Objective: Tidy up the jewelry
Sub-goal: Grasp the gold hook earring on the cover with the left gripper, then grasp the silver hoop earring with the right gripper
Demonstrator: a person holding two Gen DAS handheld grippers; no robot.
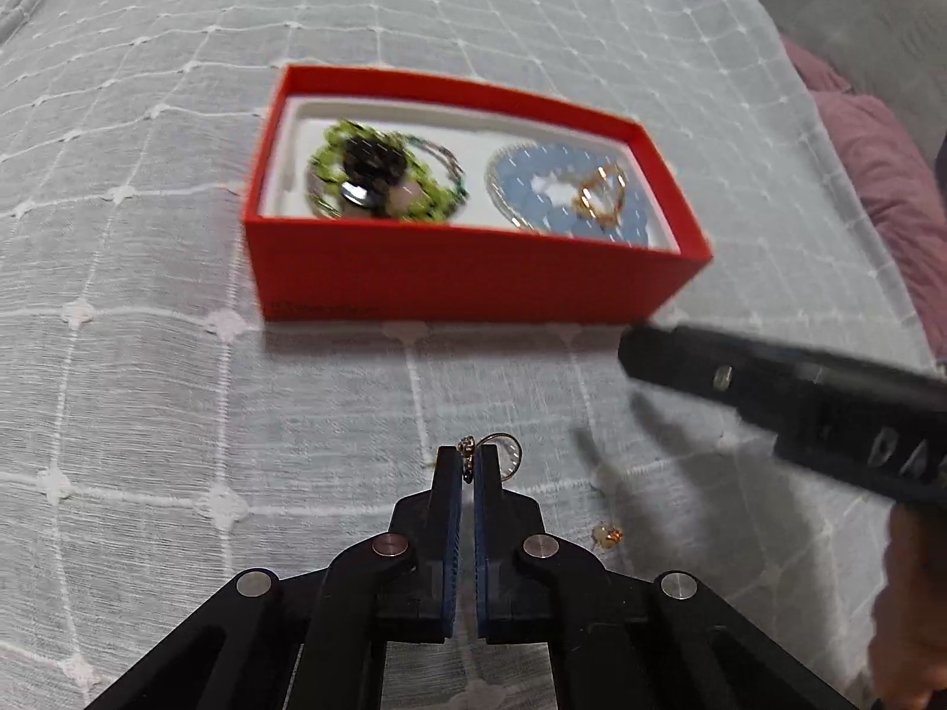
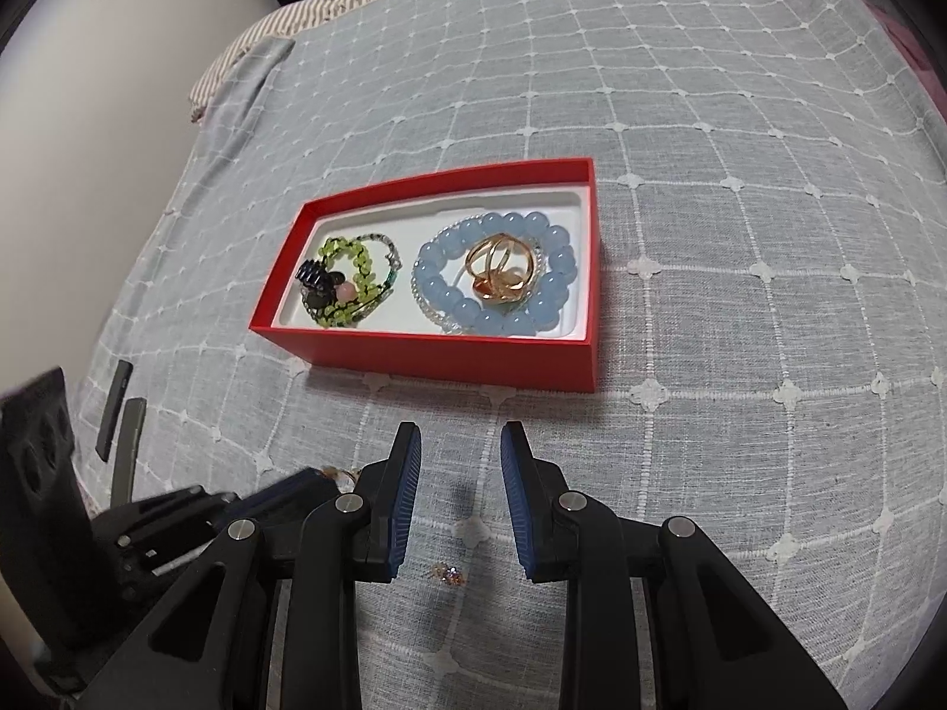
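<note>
The left tongs (image 1: 467,464) are clamped on a small ring (image 1: 496,454), its thin hoop curling out to the right of the pinched tips, right down at the bedspread (image 1: 177,414). A tiny earring (image 2: 450,573) with a pale stone lies loose on the cloth just beside them, and in the right wrist view it sits between the two fingers of the right tongs (image 2: 460,461). Those right tongs stand apart with nothing in them, hovering above the fabric.

Beyond both tools sits the red box (image 2: 450,358), open-topped with a white liner, its long side facing the tongs. In its left half there's a green beaded bracelet (image 2: 349,284) tangled with dark beads, a pink bead and a thin silvery chain. In the right half a pale blue beaded bracelet (image 2: 550,272) makes a full circle, and gold rings (image 2: 503,275) are piled inside that circle.

The box rests near the middle of the grey bedspread with its white grid stitching. In the left wrist view the black body of the right tool reaches in from the right edge of the bed, with a purple cushion (image 1: 876,165) further back.
</note>
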